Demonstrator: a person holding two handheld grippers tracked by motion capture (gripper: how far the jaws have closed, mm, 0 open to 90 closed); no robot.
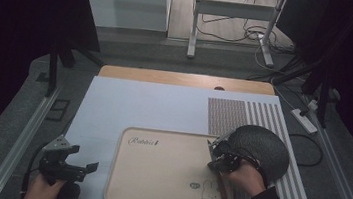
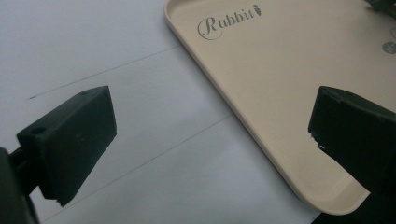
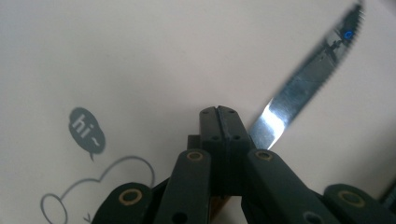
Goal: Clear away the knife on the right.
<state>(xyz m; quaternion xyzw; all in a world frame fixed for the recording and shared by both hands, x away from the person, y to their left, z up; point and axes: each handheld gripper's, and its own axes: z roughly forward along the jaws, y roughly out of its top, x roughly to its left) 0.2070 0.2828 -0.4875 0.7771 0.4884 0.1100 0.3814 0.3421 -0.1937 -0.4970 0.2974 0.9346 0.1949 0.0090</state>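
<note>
A beige tray (image 1: 120, 178) printed with "Rabbit" and a rabbit drawing lies on the white mat (image 1: 153, 107). My right gripper (image 1: 215, 157) is over the tray's right side, shut on a knife (image 1: 223, 187) with a brown handle. In the right gripper view the jaws (image 3: 218, 110) are pressed together and the serrated steel blade (image 3: 308, 79) runs up and to the right just above the tray (image 3: 116, 56). My left gripper (image 1: 83, 158) hovers left of the tray, open, with nothing between its fingers. In the left gripper view, the left gripper (image 2: 210, 135) frames the tray's near corner (image 2: 303, 70).
A dark grey round thing (image 1: 266, 146) lies at the tray's right edge, on a patterned and striped mat (image 1: 263, 114). The wooden table edge (image 1: 187, 79) shows beyond the white mat. A table frame and cables (image 1: 252, 35) stand on the floor farther back.
</note>
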